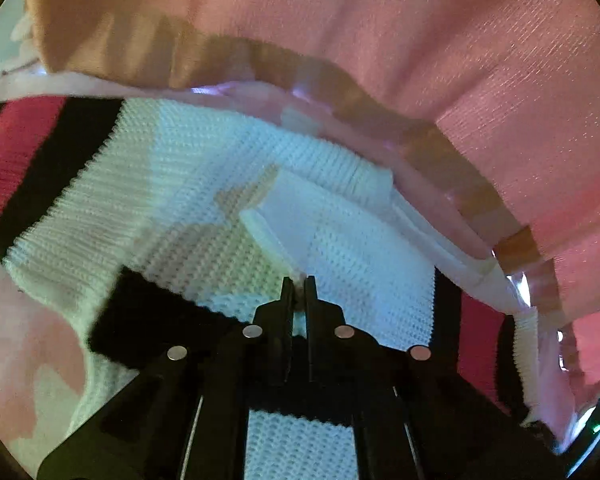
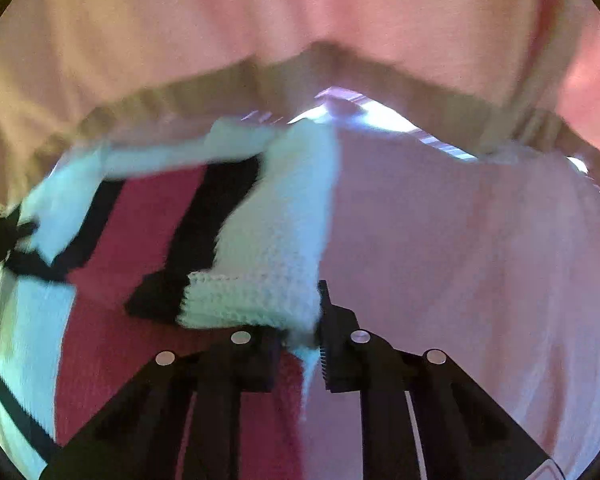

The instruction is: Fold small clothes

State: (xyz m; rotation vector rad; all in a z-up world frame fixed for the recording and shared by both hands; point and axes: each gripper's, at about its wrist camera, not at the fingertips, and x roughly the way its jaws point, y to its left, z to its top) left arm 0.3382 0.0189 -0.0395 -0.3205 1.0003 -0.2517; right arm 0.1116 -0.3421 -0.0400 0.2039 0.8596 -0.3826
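A small knitted garment (image 1: 204,184), white with red and black stripes, lies on pink cloth (image 2: 460,260) just beyond both my grippers. I judge it soft, light and floppy, best taken by its ribbed edges. My left gripper (image 1: 299,280) is clenched, pinching a thin bit of white fabric. My right gripper (image 2: 300,320) is nearly closed, grasping a bunched white ribbed edge.

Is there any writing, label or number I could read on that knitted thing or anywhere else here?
None: no readable text in either view.
Label on the white, black and red knit: looks blank, no print readable.
Pink cloth: plain.
Left gripper and right gripper: no markings visible.
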